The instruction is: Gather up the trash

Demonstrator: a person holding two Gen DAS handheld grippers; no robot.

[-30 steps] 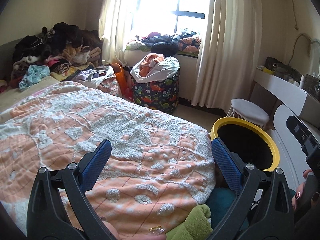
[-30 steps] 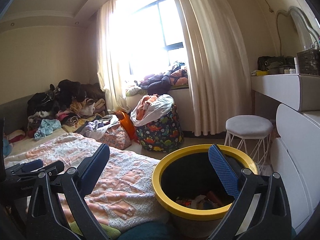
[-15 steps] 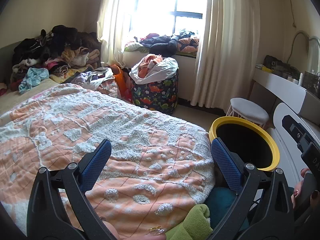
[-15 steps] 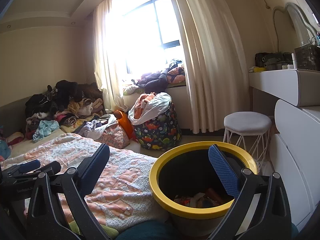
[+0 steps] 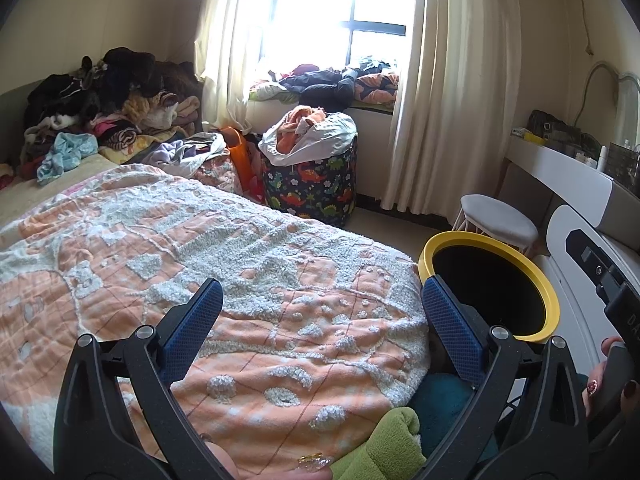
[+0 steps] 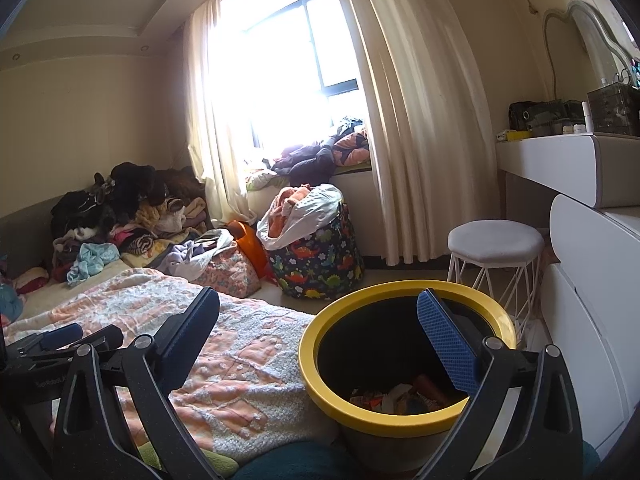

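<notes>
item: yellow-rimmed bin (image 6: 404,364), lower centre of the right view, wrappers (image 6: 394,396) inside; left gripper (image 5: 320,328) and right gripper (image 6: 318,328) jaws stood released, empty; best scan bed (image 5: 224,264) before reaching.

Bright curtained window (image 6: 280,80), cream walls, white stool (image 6: 495,244) beside vanity (image 6: 560,164).

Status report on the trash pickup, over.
Left gripper open over the blanket, right gripper open, both empty. Bin holds trash. Nothing blocking.
</notes>
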